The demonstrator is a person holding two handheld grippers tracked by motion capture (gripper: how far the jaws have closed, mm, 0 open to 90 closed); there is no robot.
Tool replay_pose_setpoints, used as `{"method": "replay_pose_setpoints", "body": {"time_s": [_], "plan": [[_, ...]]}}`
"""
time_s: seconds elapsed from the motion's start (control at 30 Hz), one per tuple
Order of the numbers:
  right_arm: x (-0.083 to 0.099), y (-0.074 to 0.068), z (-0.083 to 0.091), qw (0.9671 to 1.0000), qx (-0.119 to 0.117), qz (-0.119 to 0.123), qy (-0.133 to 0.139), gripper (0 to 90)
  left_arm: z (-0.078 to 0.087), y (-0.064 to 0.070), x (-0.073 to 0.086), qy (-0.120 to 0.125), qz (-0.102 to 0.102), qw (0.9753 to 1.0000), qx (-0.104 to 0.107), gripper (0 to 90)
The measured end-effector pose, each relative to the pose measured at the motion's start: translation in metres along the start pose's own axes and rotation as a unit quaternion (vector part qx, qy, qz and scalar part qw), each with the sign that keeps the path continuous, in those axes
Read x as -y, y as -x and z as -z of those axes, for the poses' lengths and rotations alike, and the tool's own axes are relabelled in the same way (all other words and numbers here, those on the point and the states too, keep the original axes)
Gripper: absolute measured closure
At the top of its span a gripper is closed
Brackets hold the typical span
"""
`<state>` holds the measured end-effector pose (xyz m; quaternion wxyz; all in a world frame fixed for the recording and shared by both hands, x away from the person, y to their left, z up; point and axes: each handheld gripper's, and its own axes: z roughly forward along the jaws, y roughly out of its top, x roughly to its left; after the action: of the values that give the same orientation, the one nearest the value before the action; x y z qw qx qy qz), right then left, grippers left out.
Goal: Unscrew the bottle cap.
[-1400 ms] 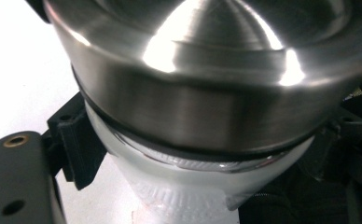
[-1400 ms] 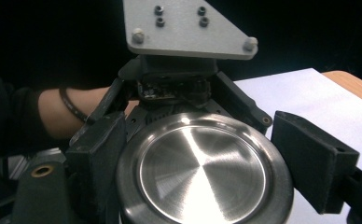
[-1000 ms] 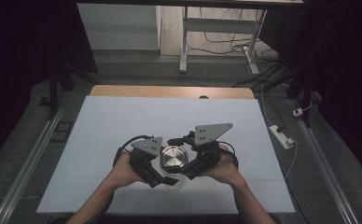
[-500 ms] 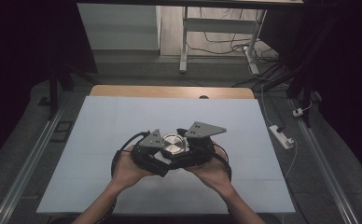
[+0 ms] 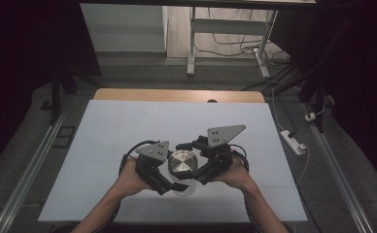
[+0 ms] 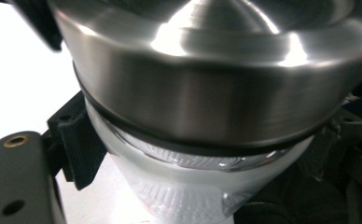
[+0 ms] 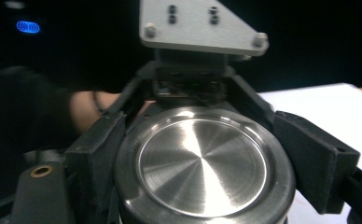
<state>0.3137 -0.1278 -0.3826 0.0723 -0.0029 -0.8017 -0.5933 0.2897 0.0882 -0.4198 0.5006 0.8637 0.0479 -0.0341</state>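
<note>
2 grippers' fingers [image 7: 309, 158] clamp the lidded jar [image 5: 182, 167].

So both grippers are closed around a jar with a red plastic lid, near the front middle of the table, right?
Not quite: the lid is brushed silver metal, not red plastic, as the right gripper view shows. The rest holds: the left gripper clamps the clear jar, the right gripper clamps the lid, near the front middle of the table.
</note>
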Motion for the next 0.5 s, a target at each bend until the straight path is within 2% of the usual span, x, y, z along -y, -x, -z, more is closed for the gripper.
{"method": "replay_pose_setpoints", "body": {"time_s": [0.07, 0.1, 0.13, 0.17, 0.2, 0.23, 0.27, 0.3, 0.33, 0.37, 0.4, 0.43, 0.47, 0.5], "plan": [[0.005, 0.004, 0.001, 0.9994, -0.032, -0.006, 0.008, 19.0, -0.001, 0.001, 0.000, -0.003, -0.002, 1.0000, 0.003, 15.7], [0.006, 0.006, 0.001, 0.9991, -0.039, -0.016, 0.008, 18.8, -0.003, 0.000, 0.000, -0.003, 0.007, 1.0000, -0.001, 15.7], [0.006, 0.007, 0.001, 0.9991, -0.035, -0.023, 0.006, 17.8, -0.003, -0.001, 0.000, -0.003, 0.011, 0.9999, -0.010, 15.7], [0.005, 0.007, 0.001, 0.9994, -0.015, -0.030, 0.000, 14.0, -0.001, -0.002, 0.000, -0.004, 0.017, 0.9996, -0.023, 15.7], [0.005, 0.007, 0.001, 0.9994, -0.015, -0.030, 0.000, 14.0, -0.001, -0.002, 0.000, -0.004, 0.017, 0.9996, -0.023, 15.7], [-0.001, 0.005, 0.003, 0.9988, 0.023, -0.043, 0.000, 6.9, 0.001, -0.005, 0.002, -0.003, 0.038, 0.9977, -0.055, 15.7], [-0.004, 0.004, 0.004, 0.9976, 0.048, -0.050, -0.001, 5.5, 0.002, -0.005, 0.002, -0.003, 0.049, 0.9961, -0.073, 15.7], [-0.007, 0.001, 0.005, 0.9956, 0.078, -0.051, -0.007, 3.1, 0.004, -0.007, 0.003, -0.002, 0.057, 0.9947, -0.086, 15.7], [-0.007, 0.001, 0.005, 0.9956, 0.078, -0.051, -0.007, 3.1, 0.004, -0.007, 0.003, -0.002, 0.057, 0.9947, -0.086, 15.7], [-0.010, -0.003, 0.004, 0.9936, 0.102, -0.048, -0.013, 3.3, 0.005, -0.009, 0.004, 0.002, 0.067, 0.9931, -0.096, 15.7], [-0.014, -0.009, -0.001, 0.9816, 0.181, -0.052, -0.032, 5.0, 0.006, -0.010, 0.005, 0.002, 0.078, 0.9899, -0.118, 15.7], [-0.014, -0.009, -0.001, 0.9816, 0.181, -0.052, -0.032, 5.0, 0.006, -0.010, 0.005, 0.002, 0.078, 0.9899, -0.118, 15.7], [-0.014, -0.011, -0.004, 0.9760, 0.209, -0.048, -0.038, 7.3, 0.006, -0.010, 0.005, 0.000, 0.084, 0.9880, -0.130, 15.7], [-0.013, -0.012, -0.010, 0.9688, 0.237, -0.054, -0.051, 8.0, 0.005, -0.009, 0.004, -0.001, 0.086, 0.9868, -0.137, 15.7]]}}
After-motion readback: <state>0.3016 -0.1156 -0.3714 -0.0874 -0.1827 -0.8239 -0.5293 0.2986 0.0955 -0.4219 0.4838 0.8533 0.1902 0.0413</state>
